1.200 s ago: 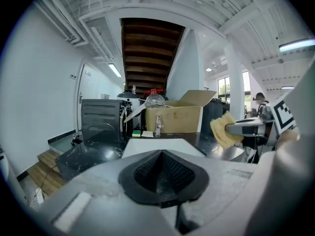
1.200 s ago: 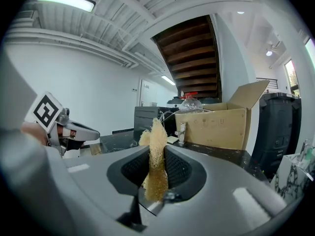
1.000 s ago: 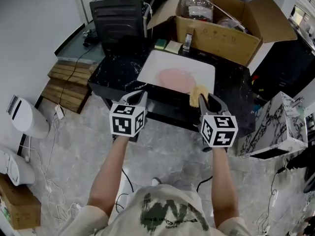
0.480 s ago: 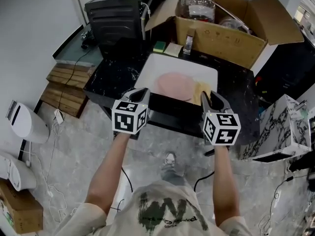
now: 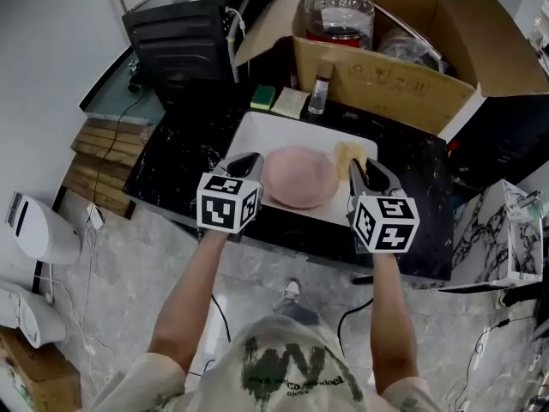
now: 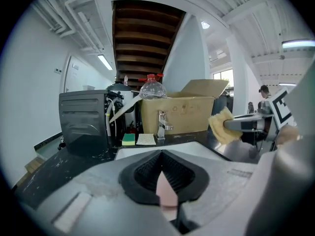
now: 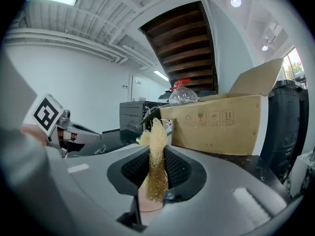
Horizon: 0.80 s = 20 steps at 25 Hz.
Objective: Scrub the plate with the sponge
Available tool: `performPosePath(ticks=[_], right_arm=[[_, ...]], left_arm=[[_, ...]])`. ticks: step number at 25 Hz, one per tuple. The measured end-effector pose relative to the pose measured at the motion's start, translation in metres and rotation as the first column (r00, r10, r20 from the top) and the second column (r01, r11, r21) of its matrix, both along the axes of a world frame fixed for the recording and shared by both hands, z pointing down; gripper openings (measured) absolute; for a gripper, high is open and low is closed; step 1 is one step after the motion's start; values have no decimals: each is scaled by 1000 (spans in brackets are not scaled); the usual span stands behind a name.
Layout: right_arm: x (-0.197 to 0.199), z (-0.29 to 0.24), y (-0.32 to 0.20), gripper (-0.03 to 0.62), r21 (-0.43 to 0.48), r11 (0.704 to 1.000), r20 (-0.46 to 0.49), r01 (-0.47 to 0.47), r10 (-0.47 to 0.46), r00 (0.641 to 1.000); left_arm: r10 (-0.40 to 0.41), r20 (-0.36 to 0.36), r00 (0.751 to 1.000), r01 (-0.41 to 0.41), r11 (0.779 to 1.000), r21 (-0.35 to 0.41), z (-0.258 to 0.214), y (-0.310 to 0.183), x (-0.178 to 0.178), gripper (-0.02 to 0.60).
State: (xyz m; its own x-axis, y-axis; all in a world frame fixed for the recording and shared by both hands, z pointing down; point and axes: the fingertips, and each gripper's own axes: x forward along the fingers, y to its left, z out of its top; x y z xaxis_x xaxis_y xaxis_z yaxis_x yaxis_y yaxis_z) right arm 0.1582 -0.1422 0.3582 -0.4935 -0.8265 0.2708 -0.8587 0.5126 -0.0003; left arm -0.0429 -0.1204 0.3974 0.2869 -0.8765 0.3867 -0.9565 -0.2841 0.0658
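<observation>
A black marbled table [image 5: 167, 157] fills the middle of the head view, with an open cardboard box [image 5: 377, 80] along its far edge and a black ribbed machine [image 5: 180, 37] at its far left corner. A white tray [image 5: 256, 131] lies at the table's centre; the pink plate [image 5: 298, 177] sits flat on the tray, toward its near side, between the two grippers.

The left gripper [image 6: 160, 156] hangs just beside the plate's left rim; its jaws are drawn together, tips meeting, and a pink sliver shows low in the slit, though I cannot tell whether that is the plate or part of the tool. The right gripper [image 7: 156, 154] stands just beside the plate's right rim; its jaws are clamped on the yellow sponge [image 5: 346, 155], which sticks up and forward past the tips, over the bare right part of the tray and not on the plate. A spare green-topped sponge [image 5: 262, 97] lies well apart at the table's back.

As I read it, this is the positioning step; scrubbing is not yet begun, since the sponge is off the plate's face. The next move calls for carrying the sponge left and down until it presses on the plate, then rubbing across it; the plate lies loose on a smooth tray and may slide, so the left gripper probably has to steady the rim first.
</observation>
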Motion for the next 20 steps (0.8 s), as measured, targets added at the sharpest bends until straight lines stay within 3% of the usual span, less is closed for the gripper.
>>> performPosePath(ticks=[9,20], right_arm=[[4,4,-65,67,-25,1000,17,5,-5,1000],[-1,7,-113,67,-41,998,64,38,-35,997]], left_arm=[[-8,4,1000,8,1000,-27,8,-59,3,0],[-46,33,998,47,998,-32,7,-95,-3,0]])
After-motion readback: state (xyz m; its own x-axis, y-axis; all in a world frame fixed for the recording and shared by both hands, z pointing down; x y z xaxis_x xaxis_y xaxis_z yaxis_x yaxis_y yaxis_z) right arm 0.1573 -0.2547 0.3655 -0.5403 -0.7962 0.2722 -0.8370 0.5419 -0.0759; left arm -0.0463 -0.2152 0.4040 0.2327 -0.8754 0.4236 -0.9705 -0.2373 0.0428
